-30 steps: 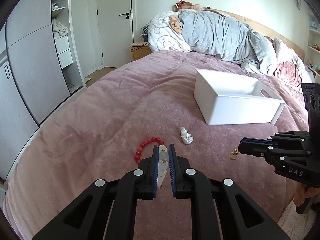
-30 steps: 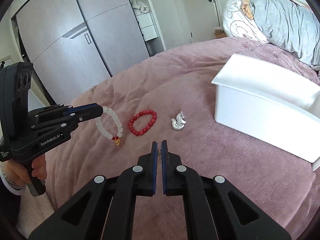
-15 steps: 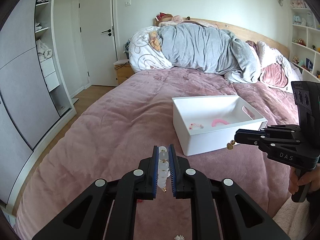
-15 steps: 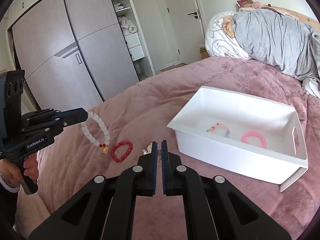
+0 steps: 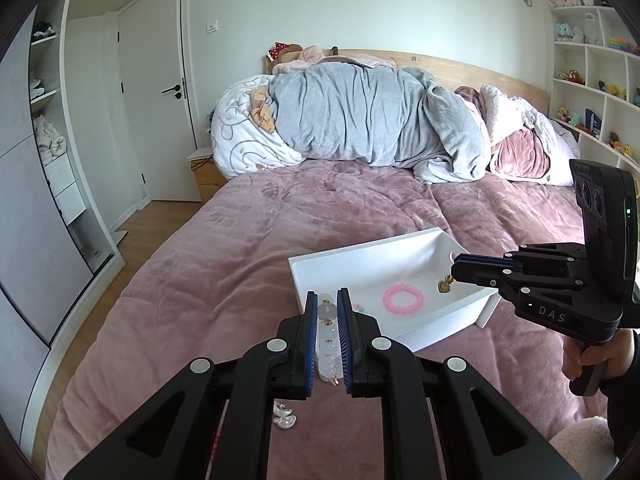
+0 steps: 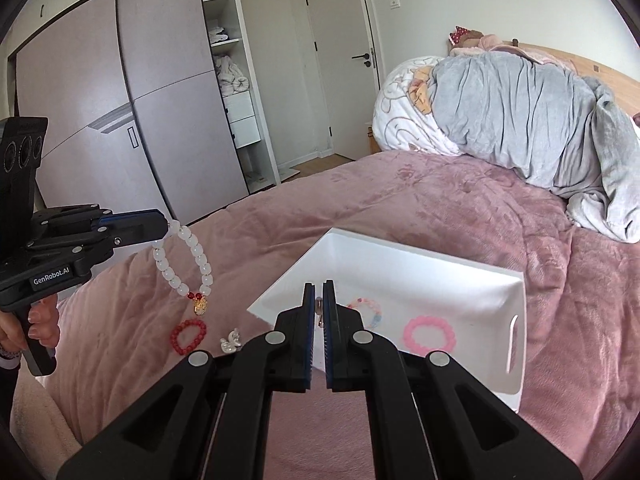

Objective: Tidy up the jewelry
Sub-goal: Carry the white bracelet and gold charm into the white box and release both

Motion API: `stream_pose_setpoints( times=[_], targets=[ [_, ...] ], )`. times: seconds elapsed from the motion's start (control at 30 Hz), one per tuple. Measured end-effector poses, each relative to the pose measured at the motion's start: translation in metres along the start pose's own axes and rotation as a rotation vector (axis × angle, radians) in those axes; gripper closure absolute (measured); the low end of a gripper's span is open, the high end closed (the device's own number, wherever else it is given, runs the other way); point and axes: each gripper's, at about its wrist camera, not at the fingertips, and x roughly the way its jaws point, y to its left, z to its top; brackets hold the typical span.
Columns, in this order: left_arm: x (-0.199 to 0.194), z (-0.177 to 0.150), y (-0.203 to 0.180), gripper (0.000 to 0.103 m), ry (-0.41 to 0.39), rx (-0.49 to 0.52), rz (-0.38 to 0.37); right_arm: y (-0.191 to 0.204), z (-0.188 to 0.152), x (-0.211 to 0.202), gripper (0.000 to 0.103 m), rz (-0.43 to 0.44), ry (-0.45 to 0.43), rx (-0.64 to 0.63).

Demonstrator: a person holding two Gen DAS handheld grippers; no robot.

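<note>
Left gripper (image 5: 327, 300): black plastic arms, blue ribbed pads, jaws clamped on a white bead bracelet (image 6: 182, 258). Beads are round, translucent and milky; the loop hangs below the fingertips, ending in two red beads and a small gold charm. A hand (image 6: 38, 322) grips the pistol handle, and the tool is tilted downward above the bedspread.

Right gripper (image 6: 319, 294): jaws pressed together on the thin link of a small gold pendant (image 5: 443, 286), which dangles over the open white bin (image 5: 360, 258). A hand (image 5: 596, 354) is wrapped around its handle; the tool points down at a slant.

Lying on the pink plush bedspread (image 5: 240, 240), beside the bin: a red bead bracelet (image 6: 189, 335) and a small silver glossy figure (image 6: 231, 340), near each other but apart.

The bin is smooth rigid plastic, rectangular, with a slot handle in one end. On its floor: a pink knobbly ring bracelet (image 5: 403, 299) and a pastel multicoloured bead bracelet (image 6: 366, 312), apart.

Far end of the bed: a bunched grey quilt (image 5: 360, 120), wrinkled and soft, against a wooden headboard (image 5: 480, 76).
</note>
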Motion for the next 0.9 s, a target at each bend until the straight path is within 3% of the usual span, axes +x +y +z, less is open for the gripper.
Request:
stream_pose_setpoints(
  times=[0.37,0.73,0.83,0.9],
  targets=[
    [0.060,0.049,-0.031,0.088,0.018,-0.002,-0.045,-0.070,0.028,0.011,0.098,-0.095,0.013,0.042],
    [0.140,0.050,-0.045,0.088,0.132,0.013,-0.058,-0.130,0.008,0.046,0.098,-0.165,0.127,0.108],
    [0.163,0.046,-0.046,0.088,0.161,-0.013,-0.033,-0.140,0.002,0.056,0.098,-0.180,0.161,0.113],
    [0.178,0.044,-0.049,0.088,0.183,-0.038,0.029,-0.147,-0.001,0.064,0.098,-0.186,0.184,0.127]
  ],
)
